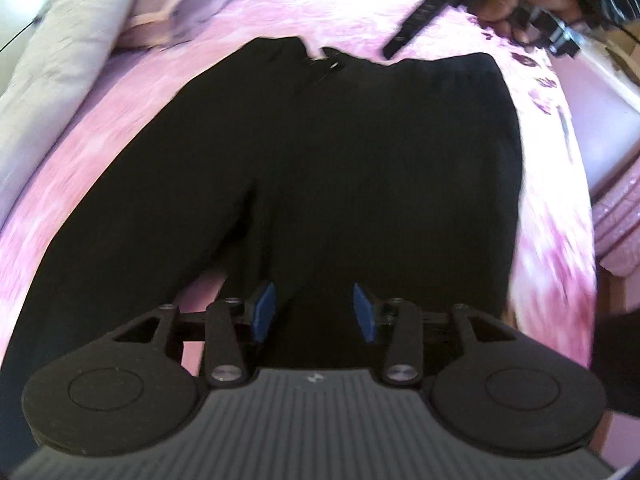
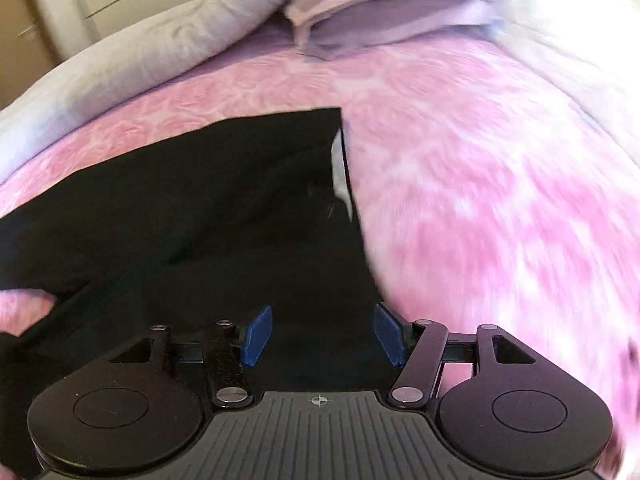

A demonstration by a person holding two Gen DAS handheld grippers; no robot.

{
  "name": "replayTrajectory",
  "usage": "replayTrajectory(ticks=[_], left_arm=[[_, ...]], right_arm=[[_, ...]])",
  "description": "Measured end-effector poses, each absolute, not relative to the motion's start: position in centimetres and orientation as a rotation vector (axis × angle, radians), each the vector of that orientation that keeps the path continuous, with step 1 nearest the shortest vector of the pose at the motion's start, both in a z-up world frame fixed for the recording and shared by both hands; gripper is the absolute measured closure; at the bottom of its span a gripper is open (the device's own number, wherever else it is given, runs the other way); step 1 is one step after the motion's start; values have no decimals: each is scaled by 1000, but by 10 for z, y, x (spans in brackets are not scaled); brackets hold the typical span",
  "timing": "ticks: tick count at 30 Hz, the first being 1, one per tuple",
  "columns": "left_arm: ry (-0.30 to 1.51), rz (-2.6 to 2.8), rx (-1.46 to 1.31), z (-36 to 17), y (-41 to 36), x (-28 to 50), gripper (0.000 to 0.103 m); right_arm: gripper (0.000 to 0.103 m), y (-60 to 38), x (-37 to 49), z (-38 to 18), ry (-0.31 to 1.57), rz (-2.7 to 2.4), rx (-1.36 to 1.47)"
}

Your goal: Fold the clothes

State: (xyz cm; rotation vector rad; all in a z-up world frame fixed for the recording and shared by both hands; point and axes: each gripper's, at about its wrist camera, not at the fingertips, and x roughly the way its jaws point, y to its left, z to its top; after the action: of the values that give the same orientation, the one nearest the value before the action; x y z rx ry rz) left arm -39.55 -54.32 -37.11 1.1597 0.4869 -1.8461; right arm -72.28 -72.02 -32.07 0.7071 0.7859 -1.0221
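Pink bedspread (image 2: 460,168) carried black trousers (image 1: 320,168) spread flat | left gripper (image 1: 315,307), right gripper (image 2: 322,336) both gaped empty over trousers | next: pinch an edge, fold.

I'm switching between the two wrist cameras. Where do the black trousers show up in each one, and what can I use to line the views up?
Left wrist: the black trousers fill the centre, legs running toward the camera, waistband at the top.
Right wrist: the black trousers fill the centre-left, with the waistband edge and its white label on their right side.
Shared landmark: the pink bedspread beneath them, and the folded lilac cloth at the top.
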Motion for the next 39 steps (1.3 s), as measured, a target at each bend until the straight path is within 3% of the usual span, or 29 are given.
replayTrajectory(ticks=[6, 7, 10, 16, 25, 28, 34, 39], left_arm=[[480, -1859, 1149, -392, -616, -455, 61], [487, -1866, 1142, -394, -627, -462, 61], [468, -1911, 1137, -397, -653, -483, 60], [449, -1964, 1088, -396, -689, -513, 58], [489, -1934, 1058, -401, -715, -518, 55], [501, -1918, 1050, -404, -719, -518, 54], [524, -1888, 1034, -410, -726, -517, 53], [586, -1863, 1026, -418, -731, -514, 52]], right_arm=[[43, -786, -729, -349, 785, -822, 690], [46, -795, -728, -357, 784, -780, 698], [71, -801, -724, -372, 800, -735, 691], [85, -790, -735, -346, 769, -699, 677], [87, -796, -710, -337, 871, -695, 629], [88, -781, -720, -336, 837, -664, 730], [88, -792, -725, -324, 739, -613, 652], [88, -823, -702, -366, 797, -608, 686]])
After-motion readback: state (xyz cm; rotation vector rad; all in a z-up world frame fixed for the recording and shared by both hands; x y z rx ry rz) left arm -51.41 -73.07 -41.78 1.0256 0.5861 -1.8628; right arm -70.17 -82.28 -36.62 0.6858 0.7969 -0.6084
